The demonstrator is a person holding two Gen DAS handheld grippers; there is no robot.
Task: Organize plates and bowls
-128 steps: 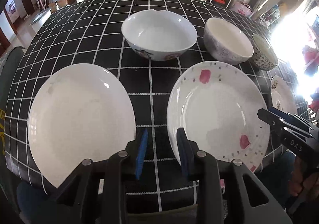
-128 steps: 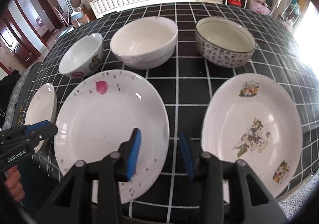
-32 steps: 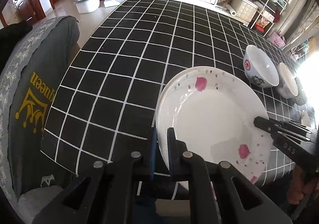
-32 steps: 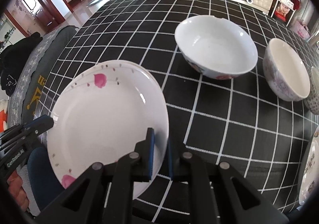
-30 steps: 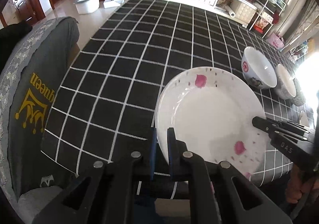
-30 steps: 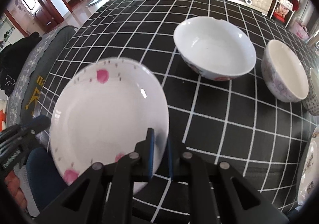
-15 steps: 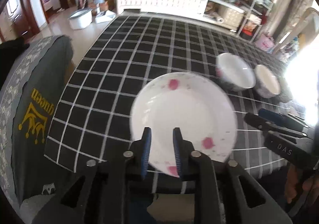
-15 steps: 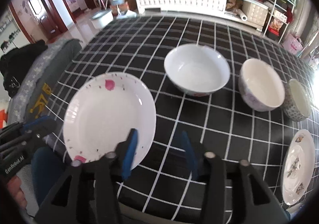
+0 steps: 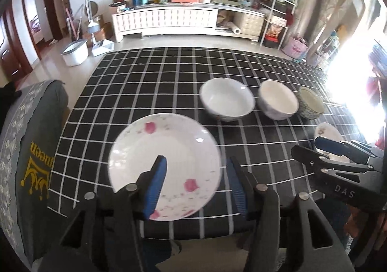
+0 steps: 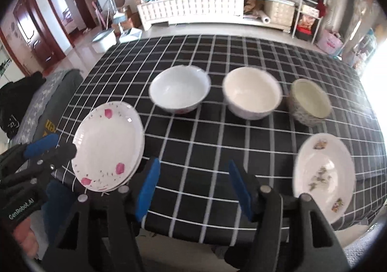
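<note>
The pink-petal plate (image 10: 107, 146) is lying stacked on another plate at the near left of the tabletop (image 10: 217, 141). Both tongs, left (image 9: 196, 183) and right (image 10: 193, 187), have just been opening and are gaping empty. Next, the cartoon plate (image 10: 324, 175) at near right probably wants a level, two-sided rim grip.

Daylight glare blows out the right edge; fisheye-bent, slightly motion-blurred.

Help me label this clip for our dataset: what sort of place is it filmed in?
Most likely a lived-in home living or dining room. Crockery sits on a table with a black checked tablecloth, a long white cabinet cluttered with household items lines the far wall, and wooden doors open onto other rooms.
</note>
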